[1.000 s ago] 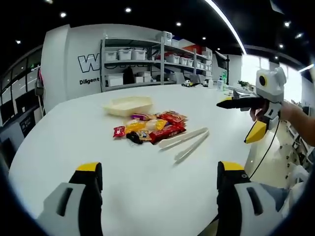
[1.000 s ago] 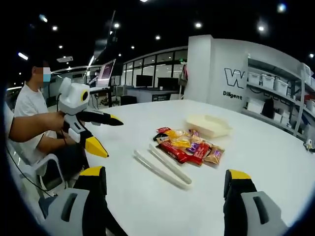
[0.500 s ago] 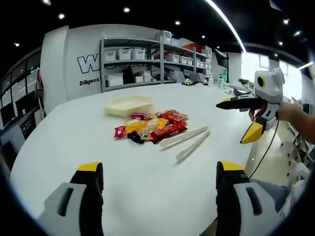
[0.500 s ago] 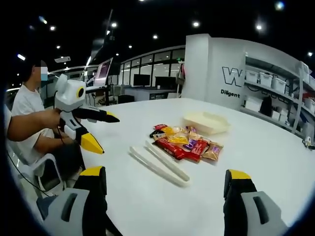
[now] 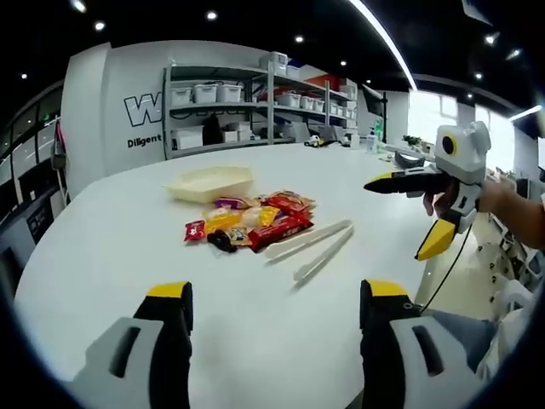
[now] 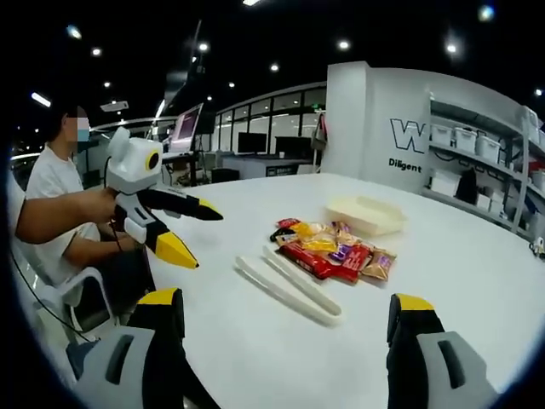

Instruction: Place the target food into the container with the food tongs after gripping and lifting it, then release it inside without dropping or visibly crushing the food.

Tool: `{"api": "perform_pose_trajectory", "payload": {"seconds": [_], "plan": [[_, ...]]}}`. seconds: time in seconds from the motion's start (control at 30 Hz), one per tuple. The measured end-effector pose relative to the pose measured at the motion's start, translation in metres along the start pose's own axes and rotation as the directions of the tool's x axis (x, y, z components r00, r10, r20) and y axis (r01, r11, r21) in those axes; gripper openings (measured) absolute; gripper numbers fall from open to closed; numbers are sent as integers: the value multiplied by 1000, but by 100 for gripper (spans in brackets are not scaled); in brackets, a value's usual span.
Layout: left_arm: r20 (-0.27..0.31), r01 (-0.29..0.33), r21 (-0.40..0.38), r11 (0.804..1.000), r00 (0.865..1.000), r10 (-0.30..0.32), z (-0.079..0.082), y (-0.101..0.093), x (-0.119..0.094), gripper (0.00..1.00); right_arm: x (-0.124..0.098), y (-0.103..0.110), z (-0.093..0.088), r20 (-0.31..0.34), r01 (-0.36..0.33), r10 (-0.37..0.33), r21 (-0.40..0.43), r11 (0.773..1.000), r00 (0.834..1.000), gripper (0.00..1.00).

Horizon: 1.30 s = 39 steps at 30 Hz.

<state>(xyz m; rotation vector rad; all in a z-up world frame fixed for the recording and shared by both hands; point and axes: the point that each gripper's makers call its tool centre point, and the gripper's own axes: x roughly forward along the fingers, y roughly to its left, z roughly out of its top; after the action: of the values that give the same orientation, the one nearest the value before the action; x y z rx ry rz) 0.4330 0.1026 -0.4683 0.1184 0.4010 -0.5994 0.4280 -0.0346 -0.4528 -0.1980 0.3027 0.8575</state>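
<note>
Snack packets (image 5: 249, 223) lie in a loose heap on the white table (image 5: 102, 256), ahead of the left gripper (image 5: 277, 298) and between the lines of its two jaws, which stand wide apart and hold nothing. Nearer those jaws than the heap, and a little toward the right-hand jaw, lie the pale food tongs (image 5: 311, 247); their long axis slants away from the jaws, the far ends almost touching a long red packet (image 5: 277, 230) at the heap's edge. Beyond the heap sits the shallow cream container (image 5: 211, 181), apart from the packets. Off past the right-hand jaw, this left gripper view catches the right gripper (image 5: 407, 209) from outside, held in a hand (image 5: 438, 198) above the table edge with its yellow-tipped jaws spread and empty (the room's shelving of white bins lies far behind).

The right gripper view gives the reverse: its own jaws wide apart and bare, the tongs (image 6: 288, 288) between them running away toward the heap (image 6: 334, 249), the container (image 6: 366, 215) farther off. Past the left-hand jaw a seated person (image 6: 51, 213) in a white shirt holds the left gripper (image 6: 204, 234) over the table's near side, jaws open, gripping nothing.
</note>
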Motion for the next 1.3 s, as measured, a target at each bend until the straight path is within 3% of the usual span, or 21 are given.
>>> {"api": "perform_pose_trajectory", "payload": {"seconds": [0.77, 0.97, 1.3], "plan": [[-25, -15, 51, 999, 1000, 16, -5, -1, 1, 80, 2, 0, -9, -29, -15, 16, 20, 1000, 999, 99], [-32, -16, 29, 999, 999, 17, -11, 1, 0, 82, 2, 0, -8, -30, -19, 20, 27, 999, 999, 99], [-25, -14, 26, 1000, 1000, 15, -7, 1, 1, 83, 3, 4, -8, -37, -38, 39, 31, 999, 999, 99]]}}
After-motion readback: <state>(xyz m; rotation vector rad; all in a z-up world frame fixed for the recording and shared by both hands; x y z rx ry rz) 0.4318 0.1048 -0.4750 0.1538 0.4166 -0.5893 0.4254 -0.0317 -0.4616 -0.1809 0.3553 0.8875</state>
